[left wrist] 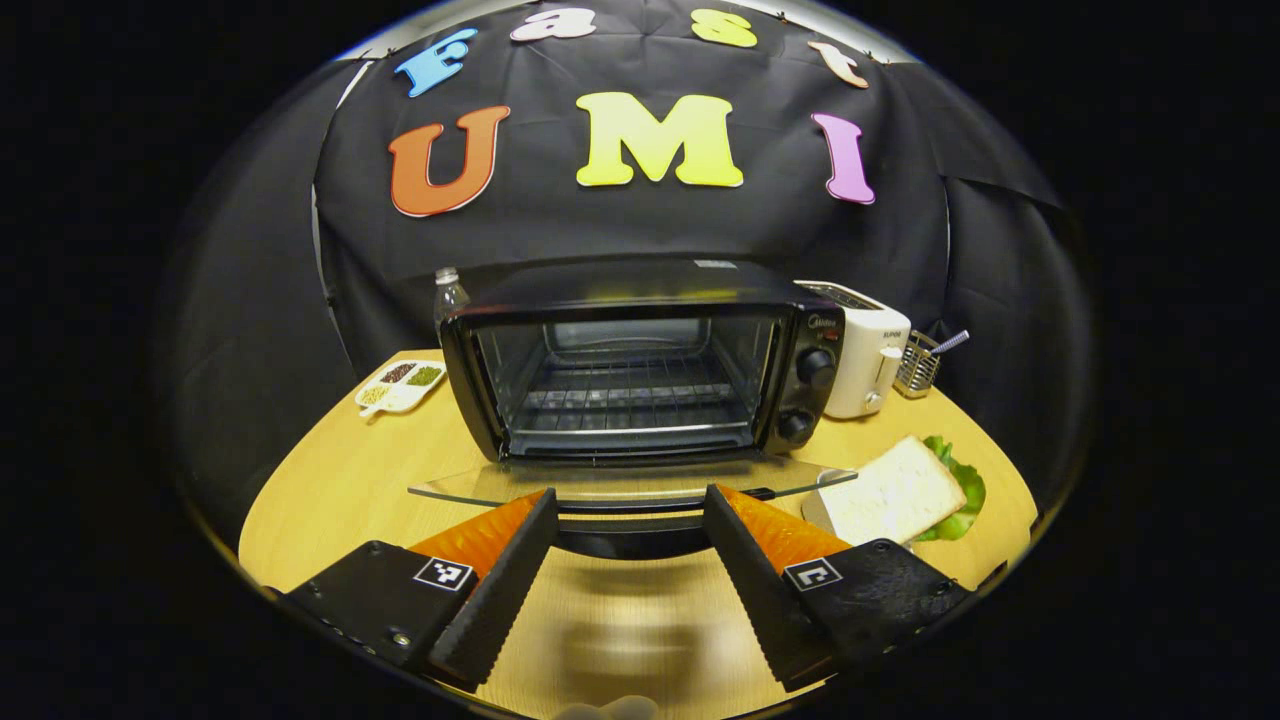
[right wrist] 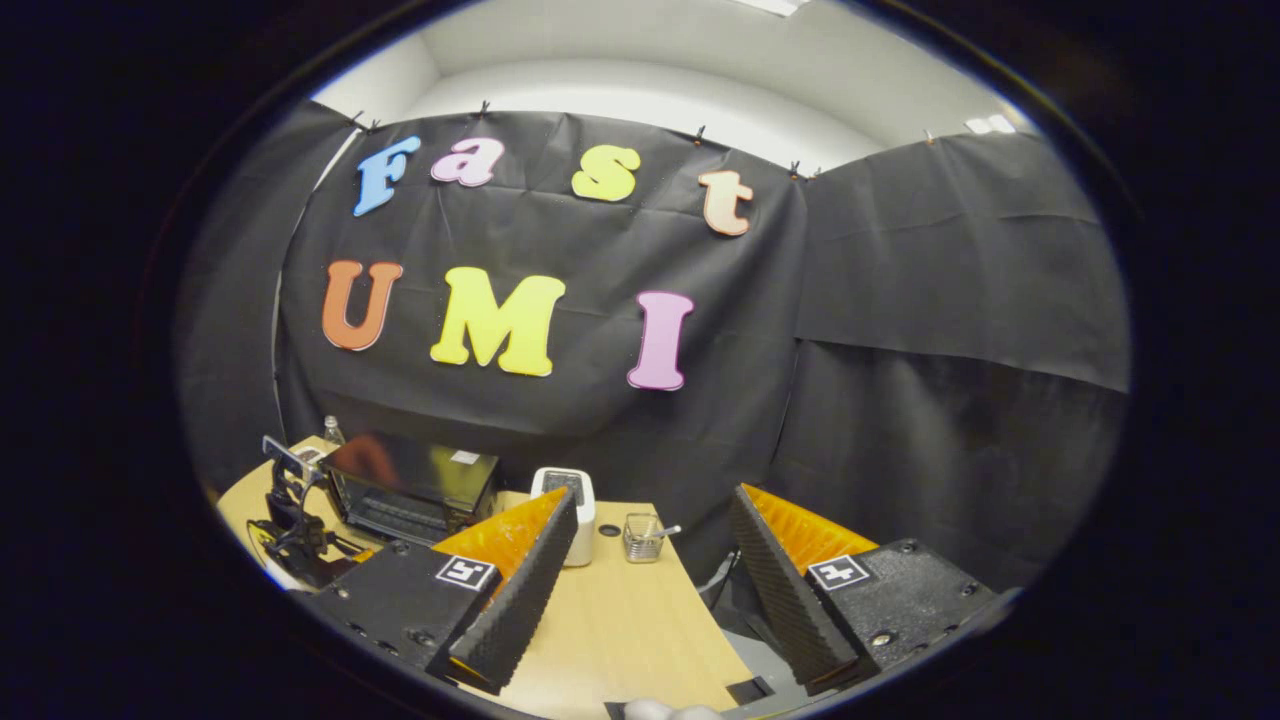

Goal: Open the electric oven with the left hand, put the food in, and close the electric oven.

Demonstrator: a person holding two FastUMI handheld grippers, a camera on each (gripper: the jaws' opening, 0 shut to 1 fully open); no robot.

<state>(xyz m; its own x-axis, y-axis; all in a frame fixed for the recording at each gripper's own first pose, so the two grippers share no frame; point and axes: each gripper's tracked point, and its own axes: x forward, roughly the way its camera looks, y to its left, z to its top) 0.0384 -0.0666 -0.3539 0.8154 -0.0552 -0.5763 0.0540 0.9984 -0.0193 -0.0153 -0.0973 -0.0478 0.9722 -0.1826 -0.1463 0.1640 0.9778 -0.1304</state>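
The oven [left wrist: 640, 360] stands at the table's centre with its glass door [left wrist: 630, 485] already dropped flat, the rack [left wrist: 630, 395] bare inside, so the step in hand looks like fetching the food. The left gripper [left wrist: 630, 560] hangs just in front of the door's edge, fingers spread wide and holding nothing. The bread slice [left wrist: 890, 495] lies on lettuce [left wrist: 965, 485] at about 4 o'clock from the oven. The right gripper [right wrist: 640, 600] is raised off to the side, fingers apart and empty; it should come down on the bread flat and pinch gently, since a soft slice will likely bend. The open door juts toward the bread and could be knocked. A toaster [left wrist: 870, 355] and wire basket [left wrist: 918, 365] crowd 3 o'clock, a dish of grains [left wrist: 400, 385] sits at 9
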